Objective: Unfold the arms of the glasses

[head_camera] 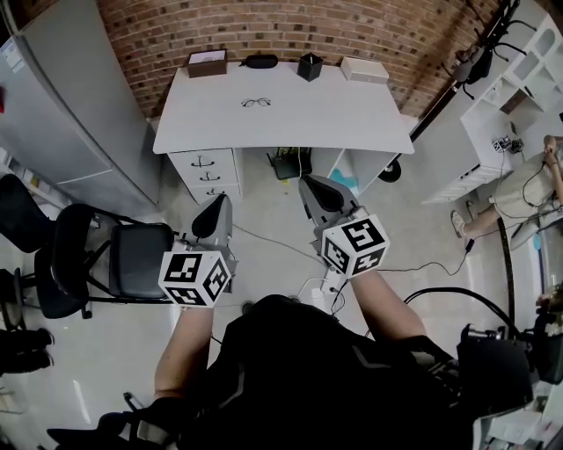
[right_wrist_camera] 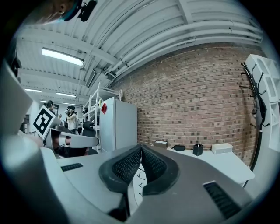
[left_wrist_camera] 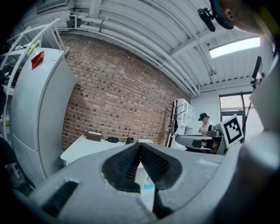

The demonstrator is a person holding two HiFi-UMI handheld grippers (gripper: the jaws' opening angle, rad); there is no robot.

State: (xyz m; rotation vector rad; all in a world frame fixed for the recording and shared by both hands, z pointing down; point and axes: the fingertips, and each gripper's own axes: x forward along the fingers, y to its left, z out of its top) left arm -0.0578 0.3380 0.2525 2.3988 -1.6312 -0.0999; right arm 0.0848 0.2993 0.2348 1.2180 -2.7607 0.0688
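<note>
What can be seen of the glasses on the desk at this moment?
The glasses are a small pair with a thin dark frame and two roundish lenses that look clear. They lie on the white desk, a little left of its middle, apart from the things lined up along the back edge. Only the desktop touches them. In this view they are too small to tell whether the arms are folded or open.

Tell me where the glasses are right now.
In the head view, the glasses lie left of centre on the white desk, in front of the black case by the brick wall.
</note>
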